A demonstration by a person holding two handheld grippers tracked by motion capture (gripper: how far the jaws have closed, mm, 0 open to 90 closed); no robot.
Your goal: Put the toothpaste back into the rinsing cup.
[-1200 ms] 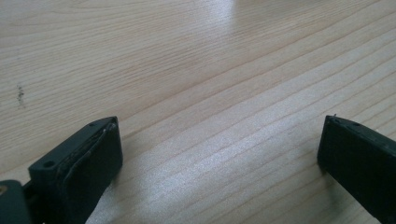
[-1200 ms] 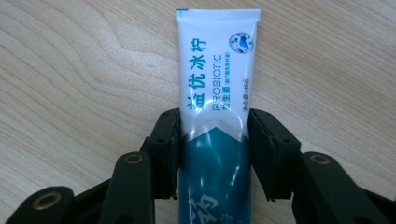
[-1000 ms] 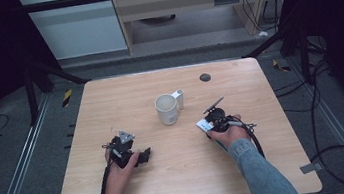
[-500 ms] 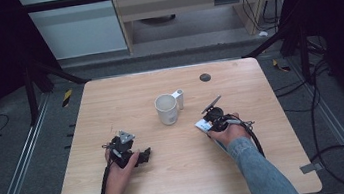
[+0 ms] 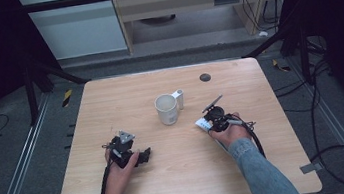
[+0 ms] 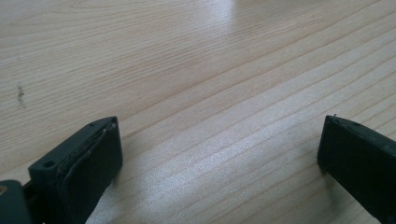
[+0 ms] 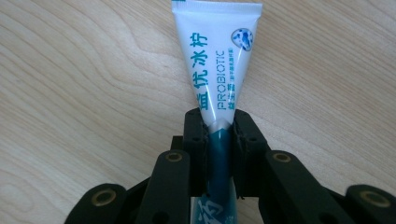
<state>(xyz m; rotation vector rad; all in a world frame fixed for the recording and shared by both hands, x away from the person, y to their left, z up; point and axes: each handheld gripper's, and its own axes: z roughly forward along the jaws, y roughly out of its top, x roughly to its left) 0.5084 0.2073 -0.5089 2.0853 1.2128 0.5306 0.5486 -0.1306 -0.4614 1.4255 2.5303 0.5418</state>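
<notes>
A white toothpaste tube (image 7: 219,70) with teal lettering sticks out flat-end first from my right gripper (image 7: 219,122), whose jaws are shut on its teal lower part. In the high view that right gripper (image 5: 211,118) sits right of the table's middle, the tube's white end (image 5: 201,123) just left of it. A white mug (image 5: 167,108) stands upright a little up and left of it. My left gripper (image 5: 142,156) rests low on the table at the front left, open; its two fingers (image 6: 88,158) stand wide apart over bare wood.
A small white cylinder (image 5: 178,98) stands against the mug's right side. A dark round disc (image 5: 204,77) lies near the table's far edge. The wooden table (image 5: 110,100) has bare wood left of the mug. Black cables trail from both grippers.
The right gripper has shifted slightly with the tube in it. The left gripper has stayed still.
</notes>
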